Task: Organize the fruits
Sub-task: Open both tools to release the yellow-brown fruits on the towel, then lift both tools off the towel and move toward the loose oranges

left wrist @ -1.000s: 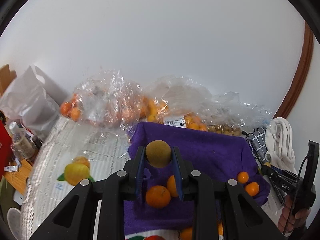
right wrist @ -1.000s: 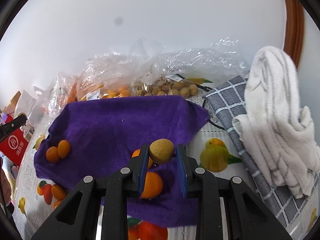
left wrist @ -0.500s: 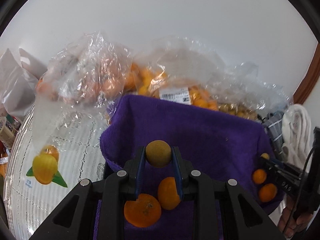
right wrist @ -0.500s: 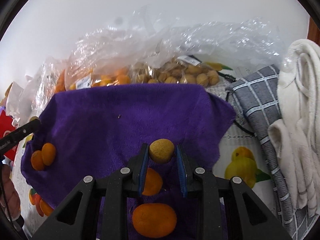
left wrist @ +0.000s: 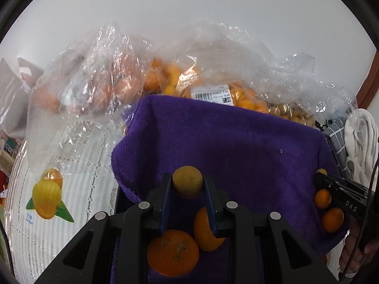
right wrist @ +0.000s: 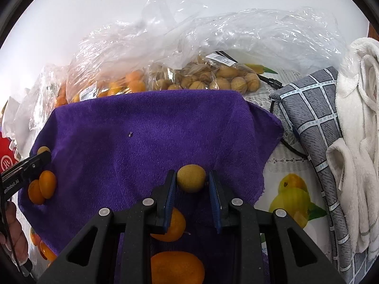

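At lower centre, our left gripper [left wrist: 187, 184] pinches a small brown fruit [left wrist: 187, 181]; our right gripper [right wrist: 192, 181] pinches another brown fruit [right wrist: 191, 178] above the purple towel [right wrist: 154, 132].

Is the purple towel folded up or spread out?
Spread out: the purple towel lies open and flat, with small oranges resting on it.

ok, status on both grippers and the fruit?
Left gripper shut on a tan round fruit. Right gripper shut on another tan fruit. Both over the purple towel; oranges lie below, nothing blocking.
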`<action>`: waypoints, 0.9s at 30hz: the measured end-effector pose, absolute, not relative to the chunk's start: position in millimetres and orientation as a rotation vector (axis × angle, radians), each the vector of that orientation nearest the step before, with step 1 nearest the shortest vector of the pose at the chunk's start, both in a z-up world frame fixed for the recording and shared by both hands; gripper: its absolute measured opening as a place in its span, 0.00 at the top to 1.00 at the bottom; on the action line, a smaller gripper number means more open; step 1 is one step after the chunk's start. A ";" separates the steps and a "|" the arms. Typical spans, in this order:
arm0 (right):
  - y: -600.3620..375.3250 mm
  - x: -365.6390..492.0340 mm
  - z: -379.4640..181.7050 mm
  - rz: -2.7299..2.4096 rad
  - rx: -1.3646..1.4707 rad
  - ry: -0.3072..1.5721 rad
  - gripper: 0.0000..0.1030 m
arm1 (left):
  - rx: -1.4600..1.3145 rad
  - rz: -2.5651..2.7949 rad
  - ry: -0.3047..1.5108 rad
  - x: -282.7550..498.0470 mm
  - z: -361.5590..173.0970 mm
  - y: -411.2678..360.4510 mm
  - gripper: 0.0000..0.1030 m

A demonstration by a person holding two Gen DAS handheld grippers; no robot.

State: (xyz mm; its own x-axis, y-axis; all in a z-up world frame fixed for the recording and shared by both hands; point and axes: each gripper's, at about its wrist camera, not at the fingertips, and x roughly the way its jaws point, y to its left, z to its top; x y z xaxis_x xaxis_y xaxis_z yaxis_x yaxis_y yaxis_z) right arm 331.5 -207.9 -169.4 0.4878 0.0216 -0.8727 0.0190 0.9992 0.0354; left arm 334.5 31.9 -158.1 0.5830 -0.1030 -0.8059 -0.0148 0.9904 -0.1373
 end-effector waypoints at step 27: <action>-201.5 206.1 -98.2 -0.096 0.020 0.904 0.32 | -0.085 -0.169 0.820 228.2 -95.7 23.6 0.50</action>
State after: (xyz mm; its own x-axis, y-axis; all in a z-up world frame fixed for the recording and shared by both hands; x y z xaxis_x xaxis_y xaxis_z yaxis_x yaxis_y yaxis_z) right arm 206.1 -201.5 -98.2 0.6148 -0.0752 -0.7851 0.0918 0.9955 -0.0234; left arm 228.2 23.6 -95.7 0.6695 -0.1829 -0.7199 0.1169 0.9831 -0.1411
